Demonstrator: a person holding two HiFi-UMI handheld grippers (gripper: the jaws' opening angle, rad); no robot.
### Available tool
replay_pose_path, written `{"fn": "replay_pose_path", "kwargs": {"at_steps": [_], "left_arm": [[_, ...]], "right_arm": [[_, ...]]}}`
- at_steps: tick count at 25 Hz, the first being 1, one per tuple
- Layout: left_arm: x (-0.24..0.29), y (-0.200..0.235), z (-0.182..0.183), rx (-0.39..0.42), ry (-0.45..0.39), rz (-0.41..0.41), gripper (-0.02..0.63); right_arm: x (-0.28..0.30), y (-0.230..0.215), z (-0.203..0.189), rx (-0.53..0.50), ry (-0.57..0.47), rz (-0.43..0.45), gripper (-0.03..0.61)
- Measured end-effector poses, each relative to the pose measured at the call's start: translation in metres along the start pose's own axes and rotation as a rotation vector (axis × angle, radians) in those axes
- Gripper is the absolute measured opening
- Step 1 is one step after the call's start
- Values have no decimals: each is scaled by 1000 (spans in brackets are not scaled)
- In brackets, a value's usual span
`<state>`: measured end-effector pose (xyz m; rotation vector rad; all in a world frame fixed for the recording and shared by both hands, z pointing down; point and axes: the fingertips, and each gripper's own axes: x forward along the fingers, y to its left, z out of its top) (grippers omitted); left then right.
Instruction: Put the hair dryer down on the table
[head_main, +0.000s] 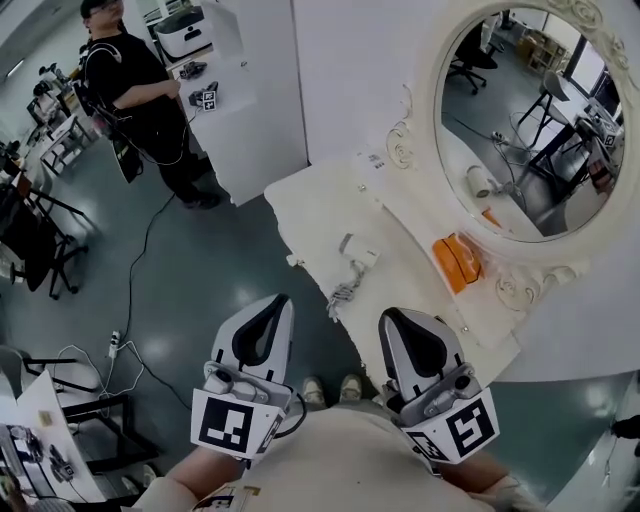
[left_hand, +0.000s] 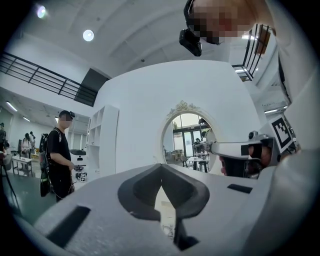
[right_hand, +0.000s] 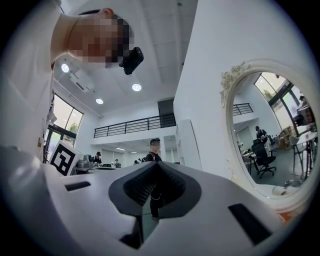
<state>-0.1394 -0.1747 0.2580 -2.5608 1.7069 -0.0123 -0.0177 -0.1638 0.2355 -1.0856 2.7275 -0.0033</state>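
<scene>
- The hair dryer (head_main: 357, 249) lies on its side on the white table (head_main: 310, 205), near the front edge, and nothing is touching it.
- Its cord (head_main: 343, 294) sits in a loose bundle just beside it, at the table's edge towards the person.
- The left gripper (head_main: 272, 308) is well back from the table, close to the person's body. Its jaws are pressed together with nothing between them.
- The left gripper view confirms it: the two dark pads meet at their tips (left_hand: 161, 167), and only the room and the oval mirror (left_hand: 186, 142) show beyond them.
- The right gripper (head_main: 400, 325) is the same, drawn in near the body and apart from the dryer.
- In the right gripper view its jaws are closed tip to tip (right_hand: 156, 165) on nothing, pointing out across the room, with the mirror frame off to the side.
- On the table an orange object (head_main: 455, 262) rests below the mirror (head_main: 530, 120), well apart from the dryer. What it is I can't tell.
- Another person (head_main: 140, 90) stands by a white shelf unit across the room and has no part in this.
- My read on progress: the put-down looks done. The dryer rests on the table, free of both tools.
- As far as I can judge, nothing is left of the task itself. The dryer looks settled rather than teetering, though the cord bundle sits very near the edge.
</scene>
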Motion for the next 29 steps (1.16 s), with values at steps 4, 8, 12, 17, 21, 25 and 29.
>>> {"fn": "replay_pose_path", "kwargs": {"at_steps": [4, 8, 12, 17, 21, 25, 29], "left_arm": [[-1, 2, 2, 5, -12, 9, 15], [-5, 3, -1, 13, -3, 20, 15], [-6, -2, -10, 2, 46, 22, 15], [-7, 0, -10, 2, 40, 20, 15], [-7, 4, -12, -6, 41, 25, 15], [-8, 7, -5, 28, 11, 28, 15], [-10, 6, -4, 23, 5, 24, 14]], "right_arm": [[2, -5, -4, -11, 19, -16, 20], [4, -4, -5, -6, 31, -7, 20], [4, -2, -5, -6, 35, -7, 20], [3, -3, -5, -12, 19, -25, 20], [3, -3, -7, 5, 17, -30, 20], [5, 0, -6, 6, 14, -25, 20], [5, 4, -7, 16, 18, -21, 20]]}}
